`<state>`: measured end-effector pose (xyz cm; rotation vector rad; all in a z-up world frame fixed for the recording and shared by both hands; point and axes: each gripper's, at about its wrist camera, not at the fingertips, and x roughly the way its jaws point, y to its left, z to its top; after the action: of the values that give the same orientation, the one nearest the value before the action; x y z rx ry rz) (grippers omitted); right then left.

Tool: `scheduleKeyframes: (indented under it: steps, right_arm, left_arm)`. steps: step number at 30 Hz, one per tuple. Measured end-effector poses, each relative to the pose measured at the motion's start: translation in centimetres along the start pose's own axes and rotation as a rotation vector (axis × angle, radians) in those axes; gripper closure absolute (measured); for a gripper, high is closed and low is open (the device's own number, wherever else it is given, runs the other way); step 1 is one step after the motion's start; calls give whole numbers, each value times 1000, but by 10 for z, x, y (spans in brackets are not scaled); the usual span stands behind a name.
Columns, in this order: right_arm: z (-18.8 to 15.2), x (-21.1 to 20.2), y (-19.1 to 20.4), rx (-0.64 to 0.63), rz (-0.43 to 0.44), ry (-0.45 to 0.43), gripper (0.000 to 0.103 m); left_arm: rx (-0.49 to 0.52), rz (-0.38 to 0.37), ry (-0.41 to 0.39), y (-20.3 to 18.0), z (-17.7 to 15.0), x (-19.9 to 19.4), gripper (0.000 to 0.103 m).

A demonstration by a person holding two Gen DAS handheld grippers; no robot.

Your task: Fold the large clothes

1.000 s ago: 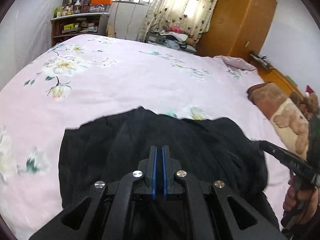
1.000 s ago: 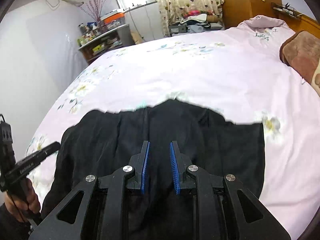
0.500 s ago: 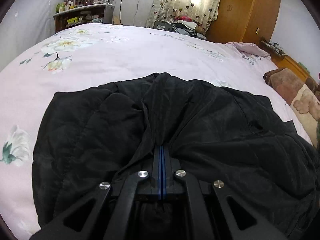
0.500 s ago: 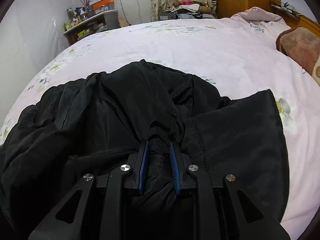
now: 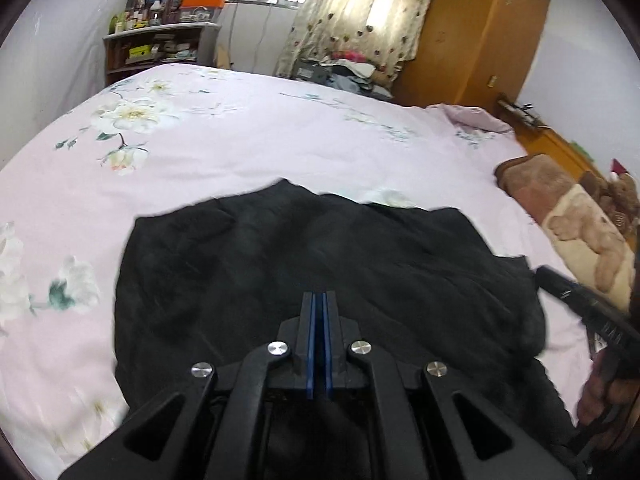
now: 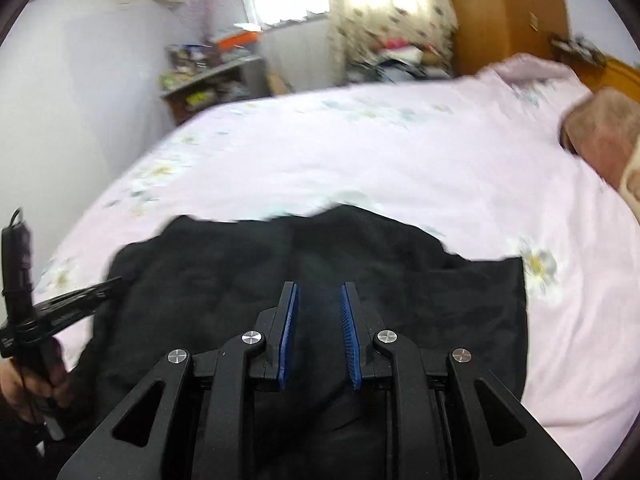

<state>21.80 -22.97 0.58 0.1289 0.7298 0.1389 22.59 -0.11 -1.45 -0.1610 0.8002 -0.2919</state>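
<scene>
Both grippers hover above the black garment (image 5: 320, 264) on the pink bed (image 5: 240, 152): left gripper (image 5: 319, 312) clenched empty, right gripper (image 6: 319, 312) parted, gripping nothing. Best pinch matching corners before folding evenly.

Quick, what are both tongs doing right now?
Left tongs: closed; whether they pinch the black garment cannot be told.
Right tongs: partly open; grip cannot be told.
</scene>
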Motion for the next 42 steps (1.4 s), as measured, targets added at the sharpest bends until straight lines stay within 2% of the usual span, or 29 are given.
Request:
scheduleKeyframes:
  steps: [2, 4, 5, 6, 9, 21, 25, 28, 31, 34, 36, 42]
  right_arm:
    - [-14, 5, 15, -21, 45, 31, 82]
    - [-31, 27, 21, -42, 25, 100, 82]
    - [-44, 46, 19, -48, -1, 171, 82]
    - [-50, 54, 19, -49, -9, 194, 82]
    - [-62, 63, 15, -47, -5, 201, 82]
    - [-52, 66, 18, -83, -1, 252, 81]
    - [-46, 37, 28, -61, -11, 201, 79]
    - [-47, 13, 37, -38, 30, 143, 79]
    - [-63, 15, 38, -15, 47, 183, 79]
    - [-84, 39, 35, -34, 11, 274, 79]
    - [-89, 49, 30, -24, 16, 289, 79]
    - [-85, 53, 27, -11, 15, 312, 79]
  left_arm:
    - [6, -15, 29, -10, -15, 5, 98]
    - [14, 13, 91, -11, -29, 23, 98]
    - [14, 26, 117, -9, -36, 33, 98]
    - [24, 40, 128, -8, -40, 38, 98]
    - [44, 58, 141, -9, -43, 42, 98]
    - [44, 74, 144, -16, -40, 47, 98]
    - [28, 79, 145, -15, -35, 33, 98]
    - [25, 41, 97, -19, -39, 8, 98]
    - [50, -2, 82, -29, -52, -4, 98]
    - [71, 12, 146, -32, -71, 14, 98]
    - [87, 15, 144, -28, -80, 25, 98]
    - [54, 12, 179, -23, -69, 20, 98]
